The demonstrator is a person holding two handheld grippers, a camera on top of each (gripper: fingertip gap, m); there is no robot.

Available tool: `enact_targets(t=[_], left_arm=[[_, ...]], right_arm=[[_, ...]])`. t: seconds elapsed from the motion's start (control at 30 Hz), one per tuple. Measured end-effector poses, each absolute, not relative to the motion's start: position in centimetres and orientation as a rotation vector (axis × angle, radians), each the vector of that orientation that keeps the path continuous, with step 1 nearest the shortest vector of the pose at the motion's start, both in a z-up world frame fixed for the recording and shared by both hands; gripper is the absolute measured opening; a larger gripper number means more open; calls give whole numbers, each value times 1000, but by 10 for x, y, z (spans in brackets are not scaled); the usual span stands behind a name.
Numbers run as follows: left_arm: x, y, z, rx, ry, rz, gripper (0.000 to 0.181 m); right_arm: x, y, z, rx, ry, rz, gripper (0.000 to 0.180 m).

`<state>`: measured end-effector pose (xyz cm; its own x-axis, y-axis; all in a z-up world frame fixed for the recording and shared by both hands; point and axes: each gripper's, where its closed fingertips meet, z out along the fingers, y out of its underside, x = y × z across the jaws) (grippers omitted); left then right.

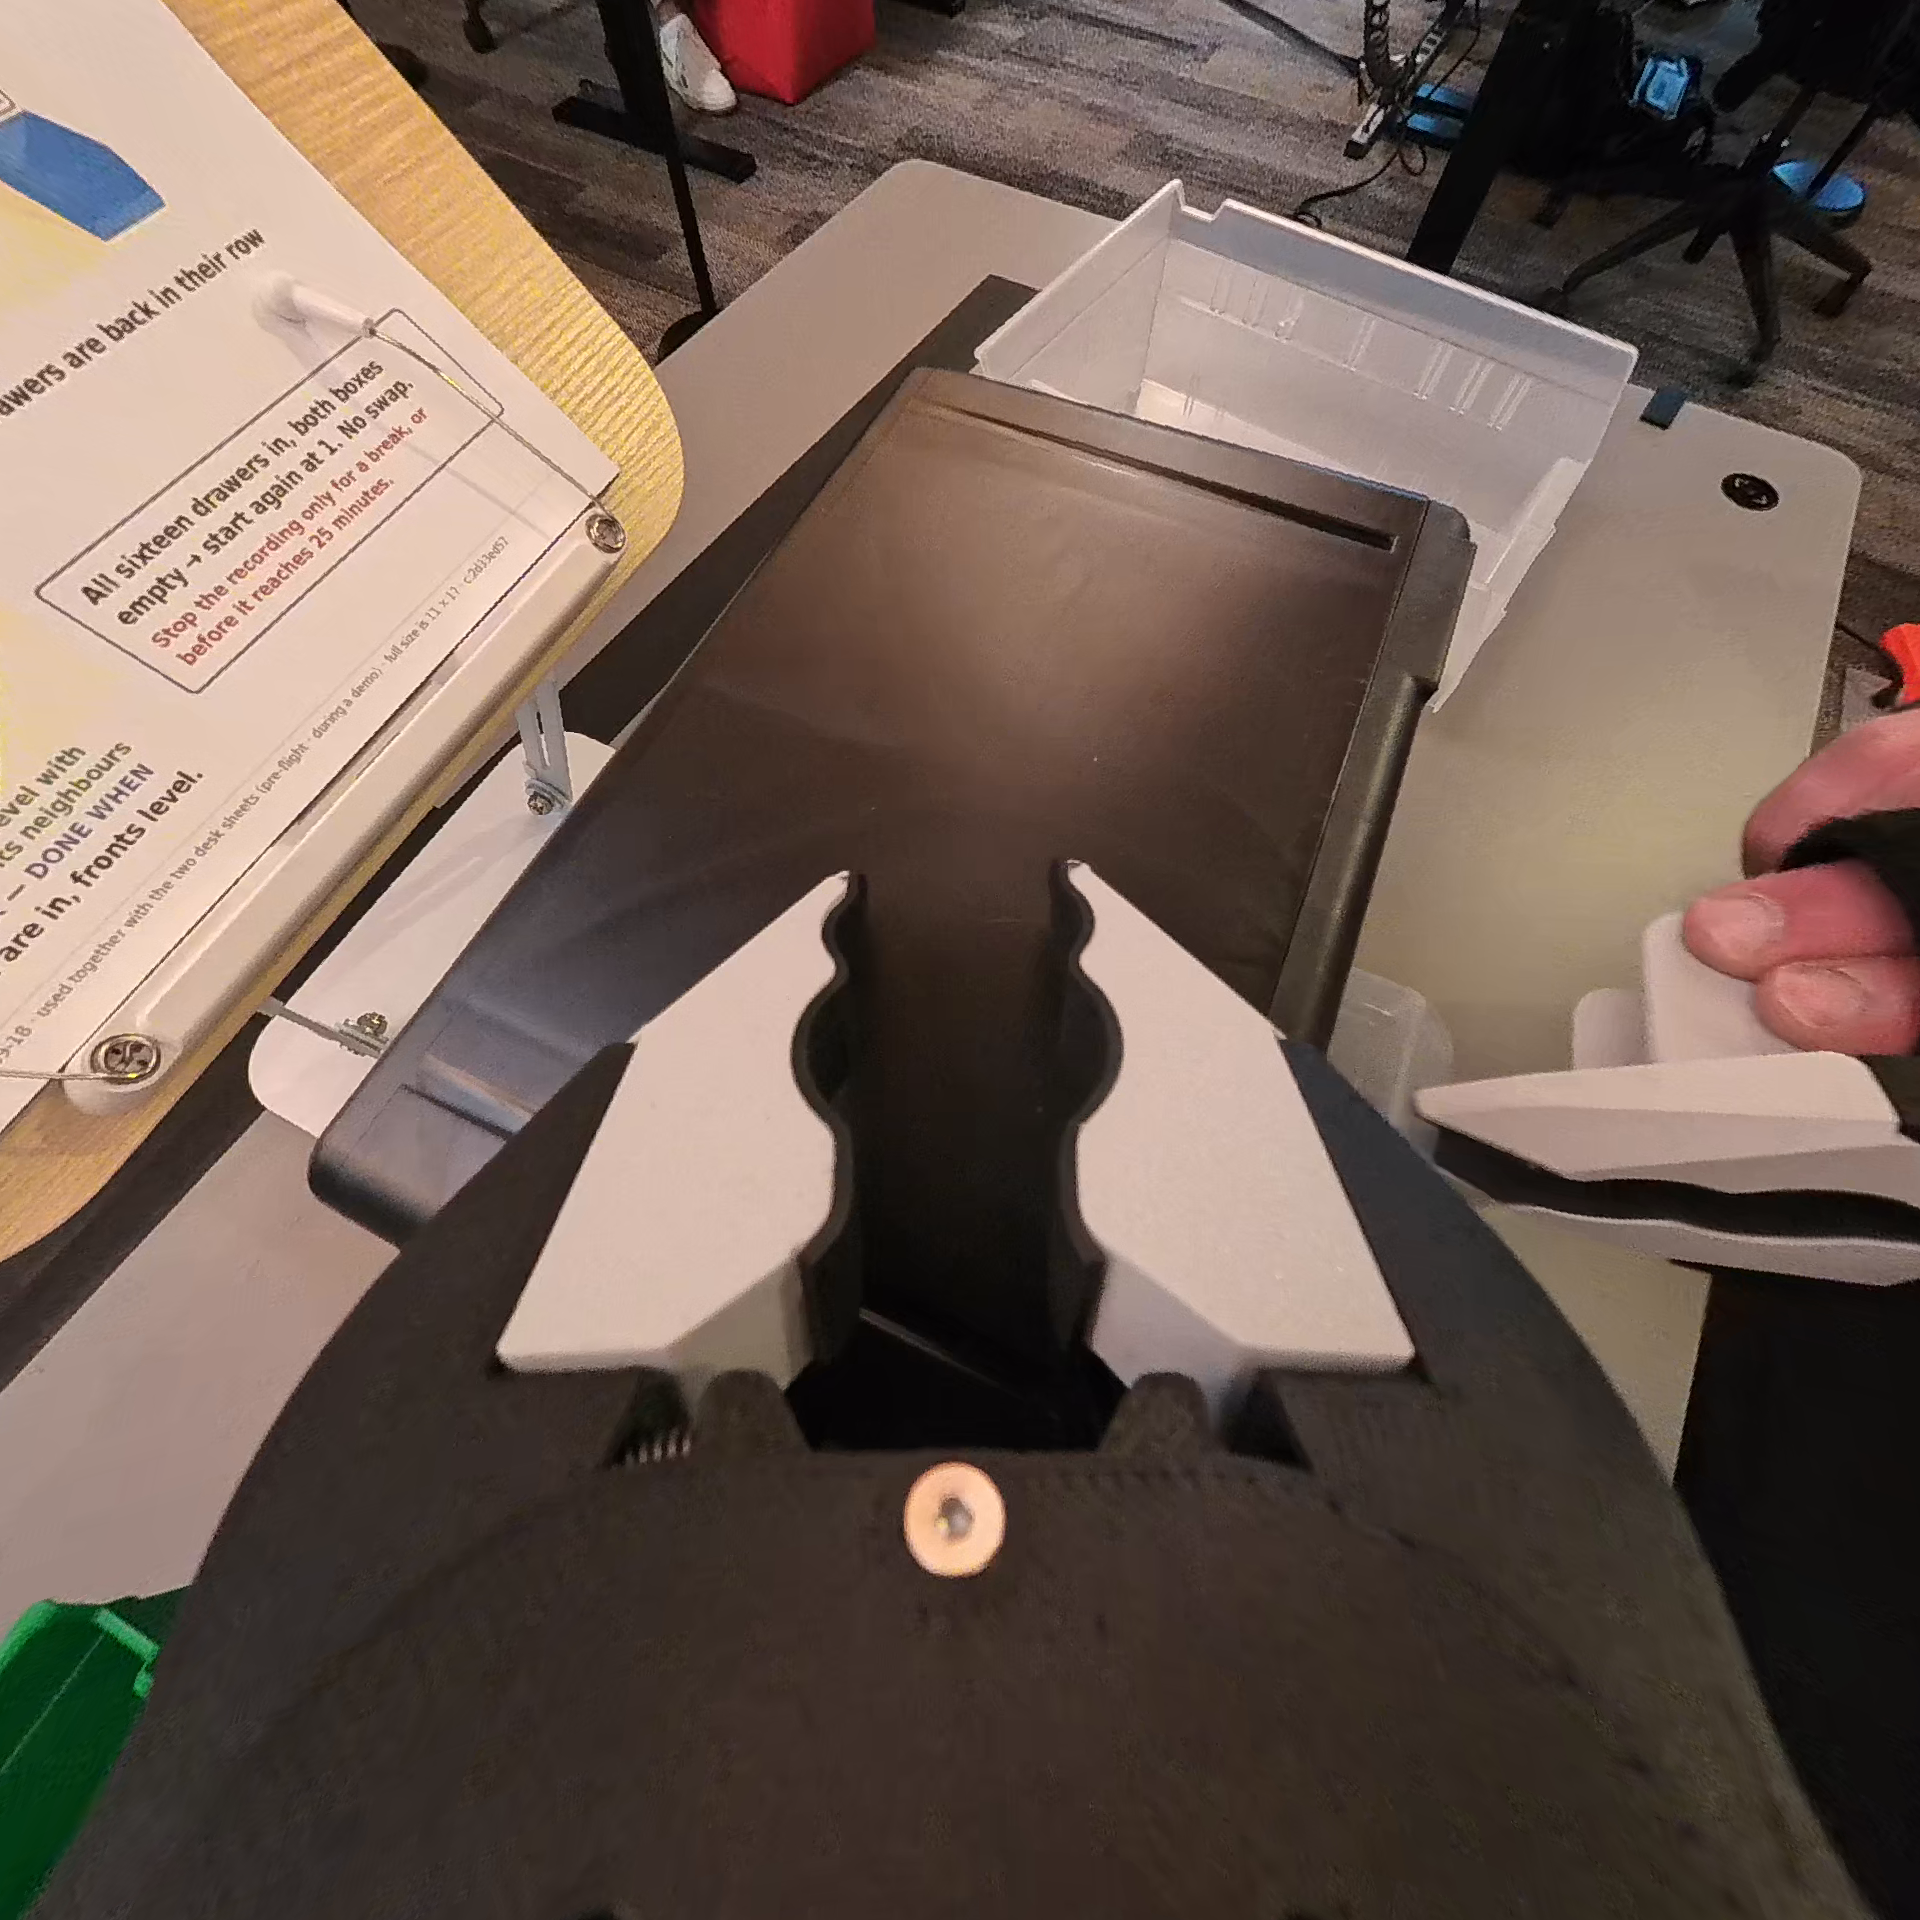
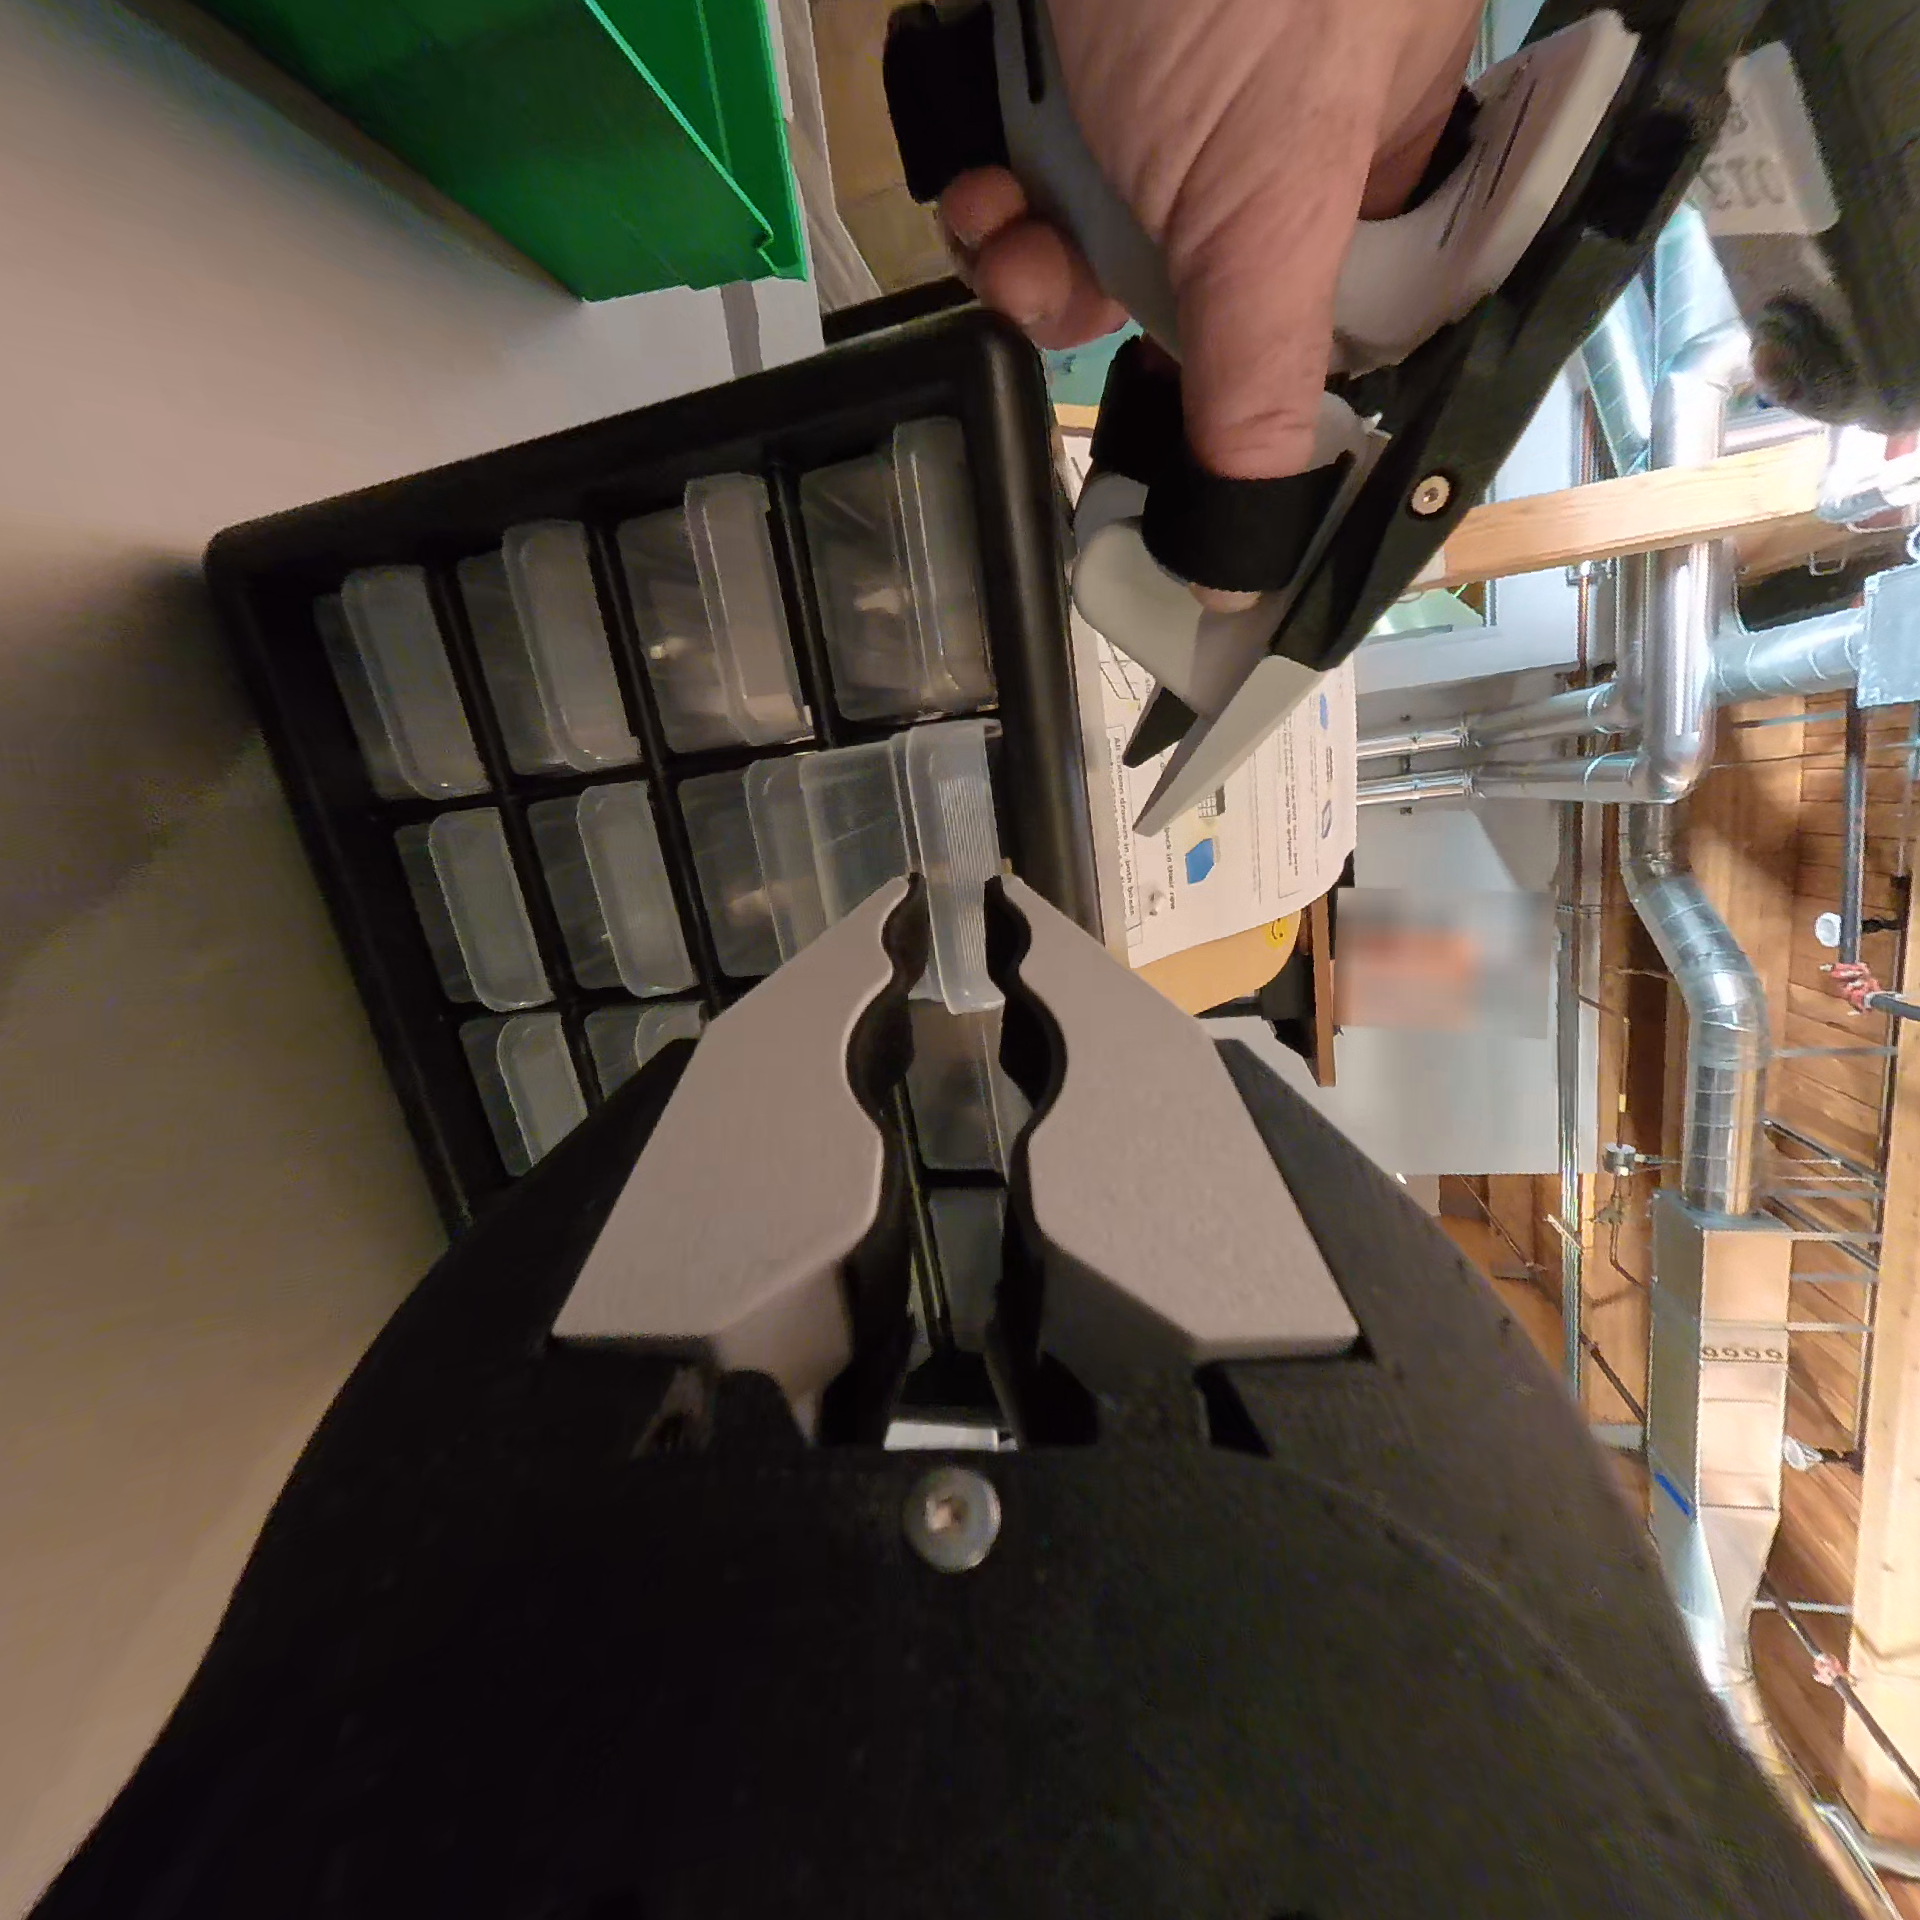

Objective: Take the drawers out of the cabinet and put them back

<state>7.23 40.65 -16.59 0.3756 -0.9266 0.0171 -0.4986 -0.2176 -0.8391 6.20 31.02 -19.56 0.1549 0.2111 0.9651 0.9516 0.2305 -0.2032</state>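
Observation:
The black cabinet point(image 2: 582, 488) holds several clear plastic drawers in its front. My right gripper point(image 2: 956, 888) is shut on the ribbed handle point(image 2: 956, 831) of one clear drawer point(image 2: 852, 821) in the row along the cabinet's top edge. That drawer sticks out a little further than its neighbours. My left gripper point(image 1: 961, 883) is open and empty, just over the cabinet's flat black top point(image 1: 1039, 644). It also shows in the right wrist view point(image 2: 1174, 769), held by a hand point(image 2: 1226, 208). The right gripper's tip point(image 1: 1455, 1132) shows at the cabinet's front corner.
An empty white bin point(image 1: 1299, 343) stands behind the cabinet on the grey table point(image 1: 1558, 810). A printed sheet on a tilted stand point(image 1: 208, 520) is close at the left. A green bin point(image 1: 62, 1704) sits at the near left, also in the right wrist view point(image 2: 582, 135).

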Motion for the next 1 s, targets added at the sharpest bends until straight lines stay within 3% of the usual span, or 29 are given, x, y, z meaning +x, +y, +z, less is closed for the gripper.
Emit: enact_targets(t=[0.13,0.23,0.43,1.0], left_arm=[[72,406,-166,-1853,1234,-696,34],[72,407,-166,-1854,1233,-695,34],[72,406,-166,-1857,1235,-691,34],[72,406,-165,-1854,1230,-693,34]], right_arm=[[60,305,-196,-1212,-1306,-791,10],[58,313,-199,-1210,-1295,-816,24],[53,320,-198,-1223,-1300,-816,14],[44,249,-192,-1208,-1352,-744,12]])
